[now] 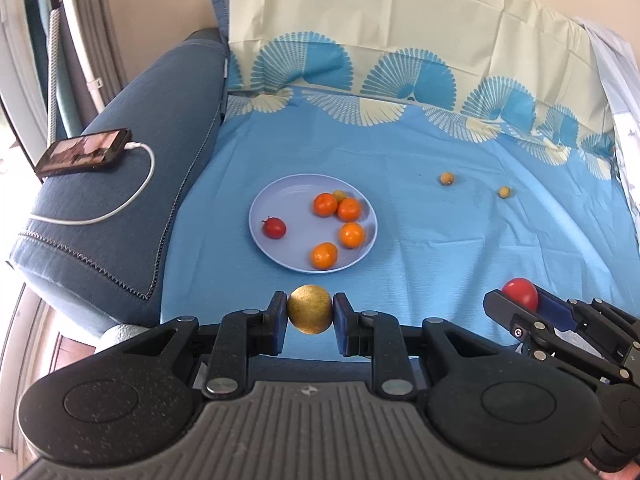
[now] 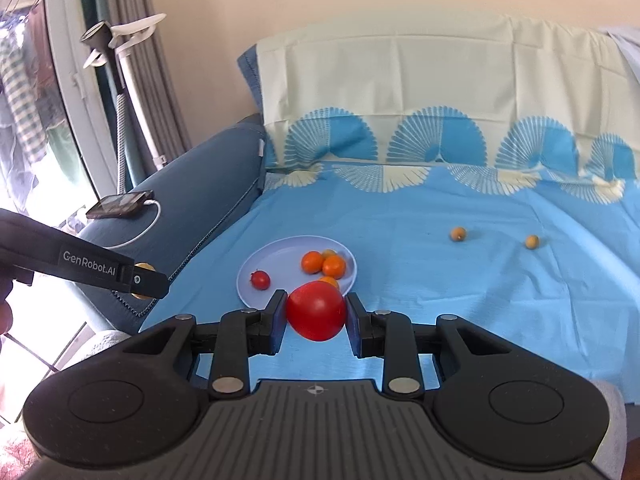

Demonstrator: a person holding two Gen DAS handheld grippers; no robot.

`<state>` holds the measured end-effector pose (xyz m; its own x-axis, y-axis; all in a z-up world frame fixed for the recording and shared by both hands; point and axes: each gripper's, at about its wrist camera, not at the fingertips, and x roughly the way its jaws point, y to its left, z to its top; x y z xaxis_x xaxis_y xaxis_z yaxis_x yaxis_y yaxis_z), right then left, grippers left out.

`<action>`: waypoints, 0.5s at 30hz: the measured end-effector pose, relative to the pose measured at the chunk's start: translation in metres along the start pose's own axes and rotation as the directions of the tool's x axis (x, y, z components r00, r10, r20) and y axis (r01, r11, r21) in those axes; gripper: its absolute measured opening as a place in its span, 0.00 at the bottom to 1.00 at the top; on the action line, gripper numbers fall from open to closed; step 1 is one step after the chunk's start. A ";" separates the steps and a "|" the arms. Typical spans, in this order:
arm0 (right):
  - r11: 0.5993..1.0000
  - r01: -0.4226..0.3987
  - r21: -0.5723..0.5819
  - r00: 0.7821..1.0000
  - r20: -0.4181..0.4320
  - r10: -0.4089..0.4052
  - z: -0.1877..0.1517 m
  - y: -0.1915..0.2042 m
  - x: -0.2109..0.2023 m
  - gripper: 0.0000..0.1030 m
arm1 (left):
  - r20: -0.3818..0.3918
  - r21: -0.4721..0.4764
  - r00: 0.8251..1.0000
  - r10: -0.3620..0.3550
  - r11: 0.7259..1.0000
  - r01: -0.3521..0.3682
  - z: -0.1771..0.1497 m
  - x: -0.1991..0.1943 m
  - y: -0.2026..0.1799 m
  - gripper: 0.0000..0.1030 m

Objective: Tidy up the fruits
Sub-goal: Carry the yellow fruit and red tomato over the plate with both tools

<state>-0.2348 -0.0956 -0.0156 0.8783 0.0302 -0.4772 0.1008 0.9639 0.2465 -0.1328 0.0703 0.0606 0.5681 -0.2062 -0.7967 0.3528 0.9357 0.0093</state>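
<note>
A pale blue plate point(image 1: 280, 200) lies on the blue cloth and holds several oranges point(image 1: 325, 204), a small red tomato point(image 1: 274, 227) and a small yellow fruit point(image 1: 340, 195). My left gripper point(image 1: 310, 315) is shut on a golden-brown round fruit point(image 1: 310, 314), held just in front of the plate. My right gripper point(image 2: 316, 316) is shut on a large red tomato point(image 2: 316, 310), held near the plate's point(image 2: 256, 280) front right edge; it also shows in the left wrist view point(image 1: 520, 294). Two small yellow fruits point(image 1: 446, 178) point(image 1: 504, 192) lie loose on the cloth at the far right.
A dark blue sofa arm point(image 1: 120, 208) rises on the left, with a phone point(image 1: 84, 152) and its white cable point(image 1: 136, 196) on top. A cream and blue patterned cloth point(image 1: 400, 40) covers the backrest behind.
</note>
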 end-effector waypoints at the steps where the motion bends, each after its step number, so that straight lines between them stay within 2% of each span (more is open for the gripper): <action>1: 1.000 0.002 -0.006 1.000 -0.001 -0.002 0.001 0.002 0.001 0.31 | 0.000 -0.006 1.000 0.001 1.000 -0.001 0.000 0.000 0.003 0.26; 15: 0.998 0.020 -0.051 0.996 -0.083 -0.024 0.005 0.015 0.029 0.31 | -0.035 -0.053 0.999 -0.015 0.999 0.014 0.010 0.026 0.027 0.26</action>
<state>-0.2053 -0.0814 -0.0217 0.8338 0.0288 -0.5513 0.0940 0.9766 0.1932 -0.1010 0.0868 0.0459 0.5359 -0.2104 -0.8176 0.3207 0.9466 -0.0334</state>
